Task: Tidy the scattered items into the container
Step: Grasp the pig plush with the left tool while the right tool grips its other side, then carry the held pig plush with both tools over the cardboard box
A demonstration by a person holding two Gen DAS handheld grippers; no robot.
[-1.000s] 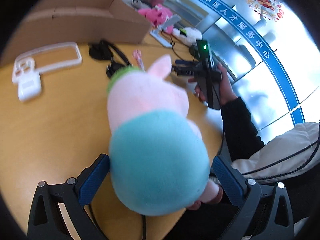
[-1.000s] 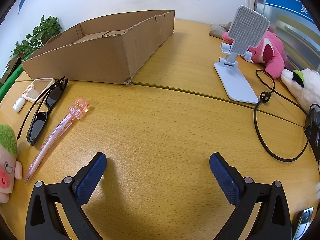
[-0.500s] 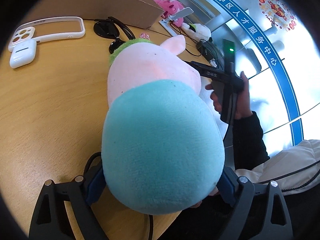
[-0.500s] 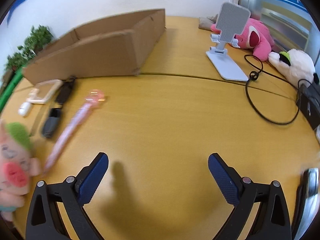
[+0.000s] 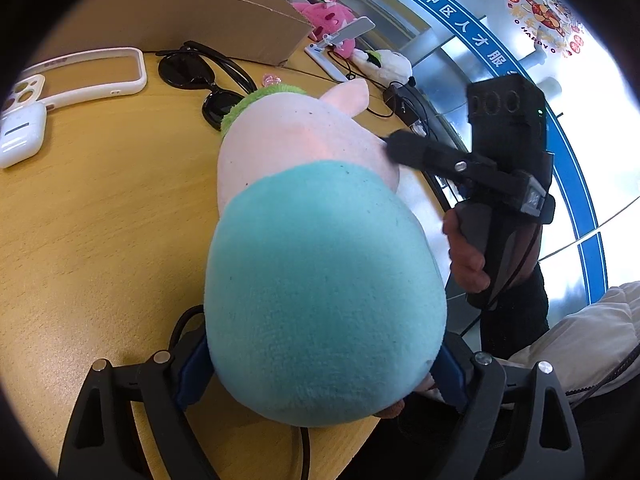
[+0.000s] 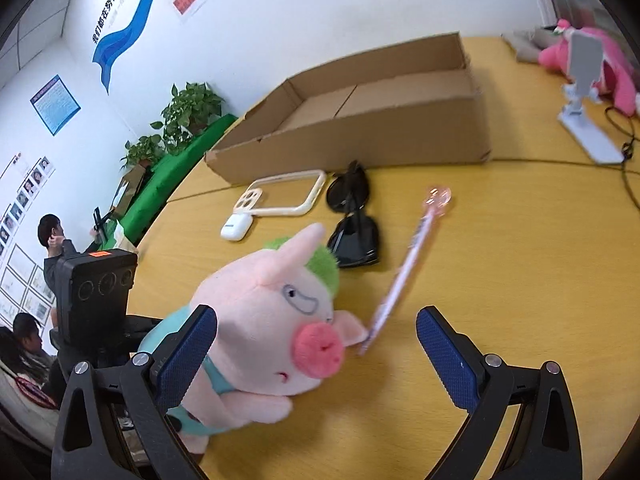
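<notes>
A plush pig [image 5: 320, 272] with a teal body, pink head and green tuft lies on the wooden table near its front edge. My left gripper [image 5: 320, 372] is closing on it, and both blue pads [image 5: 192, 368] press into the teal body. My right gripper [image 6: 316, 344] is open, with the pig's head [image 6: 272, 312] between its fingers and untouched by the pads. The pig's ear touches a pink pen [image 6: 404, 268]. Behind lie black sunglasses [image 6: 352, 220], a white phone case [image 6: 280, 196] and a white earbuds case [image 6: 236, 226]. The open cardboard box [image 6: 380, 120] stands farther back.
A white phone stand [image 6: 580, 112], a pink plush [image 6: 612, 68] and a black cable [image 6: 628, 168] are at the far right of the table [image 6: 520, 260]. Potted plants and people are beyond the table's left edge. A person's hand [image 5: 468, 256] holds the right gripper.
The right gripper has swung left, and the pig's head now sits between its fingers. The left jaws have narrowed from wide apart onto the pig's teal body.
</notes>
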